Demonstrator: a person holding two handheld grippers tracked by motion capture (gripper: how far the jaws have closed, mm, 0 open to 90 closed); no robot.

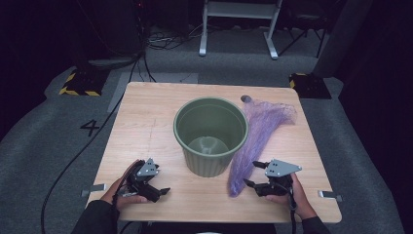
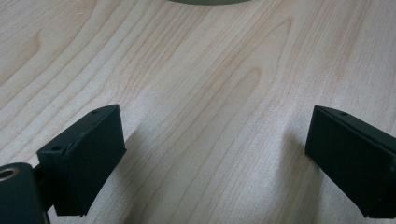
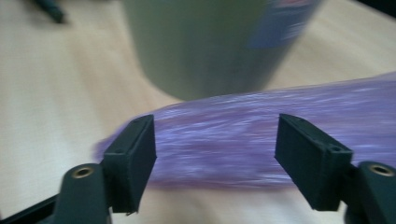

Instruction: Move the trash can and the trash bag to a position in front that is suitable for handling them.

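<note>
A green plastic bin [image 1: 210, 136] stands upright and empty in the middle of the wooden table [image 1: 146, 117]. A crumpled purple plastic bag [image 1: 258, 141] lies flat along the bin's right side, with its narrow end towards the front. My right gripper [image 1: 251, 173] hovers at that narrow end with its jaws open. In the blurred right gripper view, the bag [image 3: 224, 144] stretches across behind the right gripper [image 3: 215, 121], its pads off it, and the bin [image 3: 201, 46] stands beyond. My left gripper [image 1: 158, 187] rests open at the front left. In the left gripper view, the left gripper [image 2: 217, 116] has bare wood between its jaws.
A small dark object [image 1: 246, 99] lies at the table's far edge by the bag's wide end. Metal clamps [image 1: 95, 188] [image 1: 331, 196] stick out at the two front corners. On the floor behind stand a white frame [image 1: 238, 24] and striped blocks [image 1: 80, 83].
</note>
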